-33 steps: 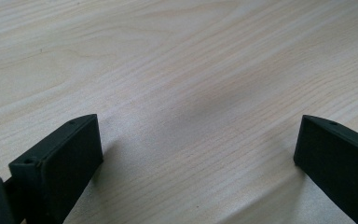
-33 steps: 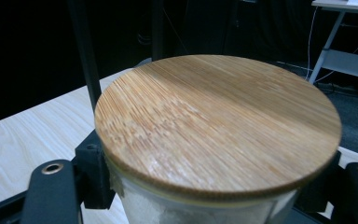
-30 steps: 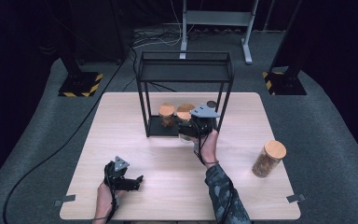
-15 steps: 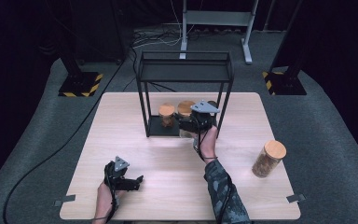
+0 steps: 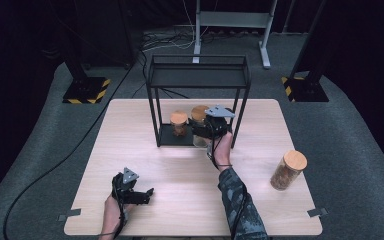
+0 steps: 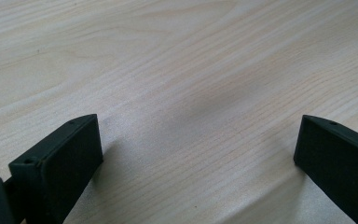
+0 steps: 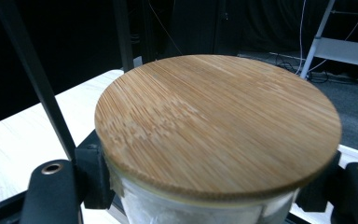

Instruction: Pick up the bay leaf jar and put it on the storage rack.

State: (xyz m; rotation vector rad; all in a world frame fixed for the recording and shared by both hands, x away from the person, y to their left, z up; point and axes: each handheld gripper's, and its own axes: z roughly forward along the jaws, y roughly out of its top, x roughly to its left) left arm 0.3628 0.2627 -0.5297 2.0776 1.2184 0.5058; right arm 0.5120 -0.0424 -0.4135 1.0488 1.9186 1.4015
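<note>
The right gripper (image 5: 206,131) is clamped on a jar (image 7: 216,126) at the lower shelf of the rack (image 5: 198,85), beside a smaller jar (image 5: 178,123) already stored at its 9 o'clock, while a third jar (image 5: 287,170) waits at the table's 4 o'clock and the left gripper (image 5: 142,192) rests open-jawed and empty on the table (image 5: 180,210).

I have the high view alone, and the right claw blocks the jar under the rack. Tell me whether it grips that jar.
Observer: Yes. In the right gripper view the right claw is shut on the glass jar, its jaws pressing both sides just under the bamboo lid.
Operator: Report the left claw's jaws.
Observer: The left claw stands open, with nothing but bare wooden table between its jaws.
Operator: Say where the held jar sits against the rack.
Observer: A black rack post stands close beside it.
</note>
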